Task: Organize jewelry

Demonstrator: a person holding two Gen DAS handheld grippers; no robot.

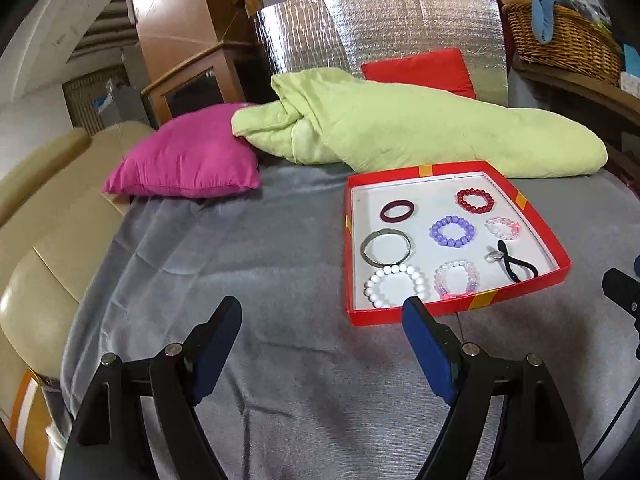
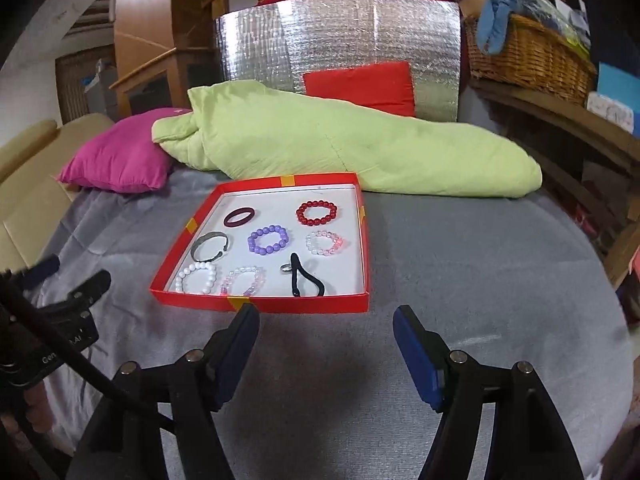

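Observation:
A red tray (image 1: 452, 306) (image 2: 260, 304) with a white floor lies on the grey blanket. In it lie a dark red ring bracelet (image 1: 397, 212), a red bead bracelet (image 1: 475, 200), a purple bead bracelet (image 1: 453, 232) (image 2: 268, 240), a silver bangle (image 1: 387, 247), a white bead bracelet (image 1: 394, 285), two pink-clear bead bracelets (image 1: 456, 281) (image 1: 503, 228), a small ring (image 1: 493, 256) and a black hair tie (image 1: 516, 266). My left gripper (image 1: 322, 320) is open and empty, left of the tray's near edge. My right gripper (image 2: 326, 322) is open and empty, just before the tray's near right corner.
A magenta cushion (image 1: 188, 160), a rolled green quilt (image 1: 400, 132) and a red cushion (image 1: 420, 70) lie behind the tray against a silver foil panel (image 1: 380, 28). A wicker basket (image 2: 528, 56) sits on a wooden shelf at right. A beige sofa (image 1: 44, 220) borders the left.

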